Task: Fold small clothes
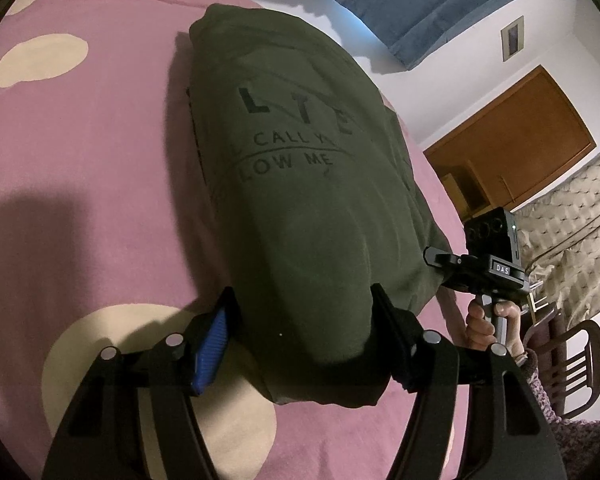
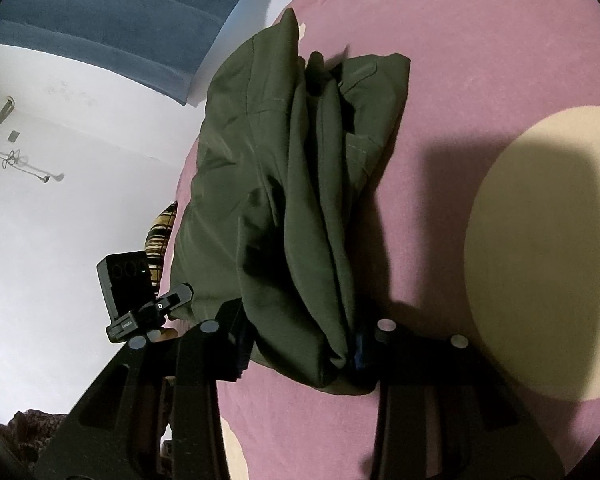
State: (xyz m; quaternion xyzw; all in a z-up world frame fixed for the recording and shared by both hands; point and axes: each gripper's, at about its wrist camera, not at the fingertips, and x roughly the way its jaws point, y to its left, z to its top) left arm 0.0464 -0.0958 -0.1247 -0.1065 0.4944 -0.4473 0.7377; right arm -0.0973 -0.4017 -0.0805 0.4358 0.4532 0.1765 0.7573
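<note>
From my left wrist camera I see the folded dark olive-green cotton T-shirt with black printed lettering (image 1: 300, 184) lying on the pink bedspread with large cream dots (image 1: 80, 152). The shirt's near end sits between the fingers of my left gripper (image 1: 300, 328). The blue ribbed pad (image 1: 210, 344) on the left finger stands beside the bundle, and I can't be sure it presses the cloth; the right finger lies against the fabric's other side. The cloth bulges forward past the fingertips and drapes down over the spread between the two black arms. I read this as the jaws closed around the thick end of the shirt, held wide by its bulk.

At the right of that view a hand (image 1: 488, 328) holds the handle of the other gripper, whose black body reaches the shirt's right edge.

From my right wrist camera the same shirt (image 2: 292, 184) shows as stacked, creased layers running away from me across the pink spread (image 2: 480, 60). Its near corner is pinched in my right gripper (image 2: 300, 344): both black fingers sit tight against the gathered folds, with a little cloth hanging below them. The left gripper's body (image 2: 140, 300) touches the shirt's left edge there.

A blue padded headboard (image 2: 100, 20) and white wall (image 2: 60, 220) lie beyond the bed.
</note>
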